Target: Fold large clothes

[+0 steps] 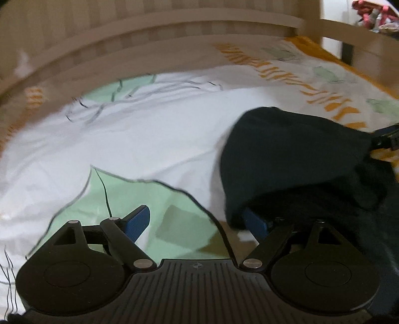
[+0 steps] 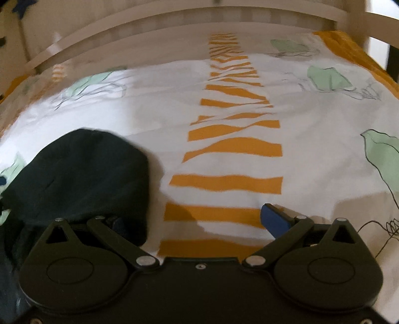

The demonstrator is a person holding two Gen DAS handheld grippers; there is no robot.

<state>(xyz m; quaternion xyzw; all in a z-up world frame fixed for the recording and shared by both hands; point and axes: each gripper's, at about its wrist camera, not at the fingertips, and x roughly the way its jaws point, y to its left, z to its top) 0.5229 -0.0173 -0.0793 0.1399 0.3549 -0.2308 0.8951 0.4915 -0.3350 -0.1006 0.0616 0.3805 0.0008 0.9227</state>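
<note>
Dark garment (image 1: 294,159) on patterned bedsheet (image 1: 154,129)

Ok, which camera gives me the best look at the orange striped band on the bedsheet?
The right wrist view: the orange striped band runs up the middle of the frame, almost unobstructed. The left wrist view catches only blurred pieces of it at the upper right, partly behind the dark garment.

A bed with a pale wooden slatted frame (image 2: 174,22) filled both views. Its white cover (image 2: 154,104) bore orange stripes and green leaf prints. Patterned clutter (image 1: 374,15) lay beyond the corner.
</note>
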